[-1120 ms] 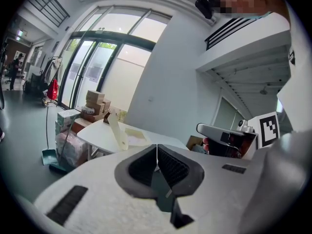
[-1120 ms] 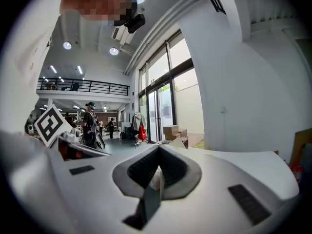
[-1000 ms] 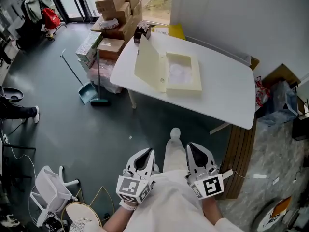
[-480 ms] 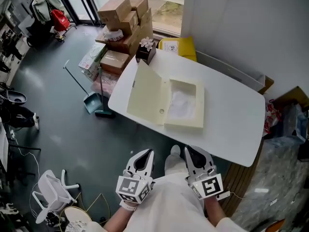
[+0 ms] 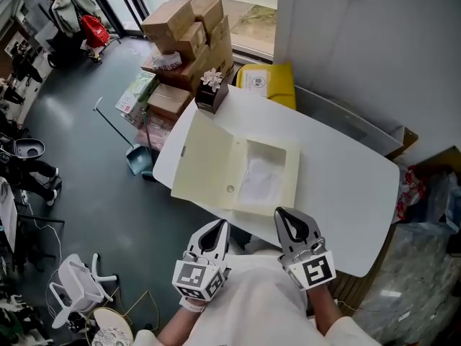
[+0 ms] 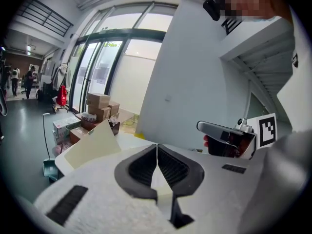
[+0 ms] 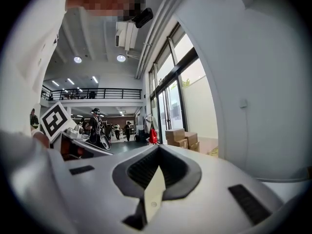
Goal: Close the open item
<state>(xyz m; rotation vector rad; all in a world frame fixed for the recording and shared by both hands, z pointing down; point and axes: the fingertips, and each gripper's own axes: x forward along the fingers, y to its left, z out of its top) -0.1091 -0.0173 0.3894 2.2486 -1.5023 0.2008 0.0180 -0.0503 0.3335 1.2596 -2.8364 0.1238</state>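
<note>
From the head view I see the cream flat cardboard box [image 5: 294, 173] lying open on the white rounded table [image 5: 346, 193], near the edge closest to me. Its lid [image 5: 205, 161] is swung out to the left, and a white crinkled lining [image 5: 258, 180] sits in the tray. Only this view shows me the inside of the tray.

The left gripper [image 5: 216, 229] and the right gripper [image 5: 286, 220] sit side by side at the near table edge, short of the box and touching nothing.

The left gripper view gives me what the head view flattens. There the lid [image 6: 92, 145] stands up at a slant, a cream panel ahead and to the left. That view also shows the fingers pressed together along a thin seam, with nothing between them.

The right gripper view has its fingers meeting at the tips too, and empty. It misses the lid and looks instead at a wall and glass doors.

A small dark box with a pale flower on top [image 5: 212, 92] stands at the table's far corner. A stack of brown cardboard cartons [image 5: 187, 27] rests on the floor beyond it.
</note>
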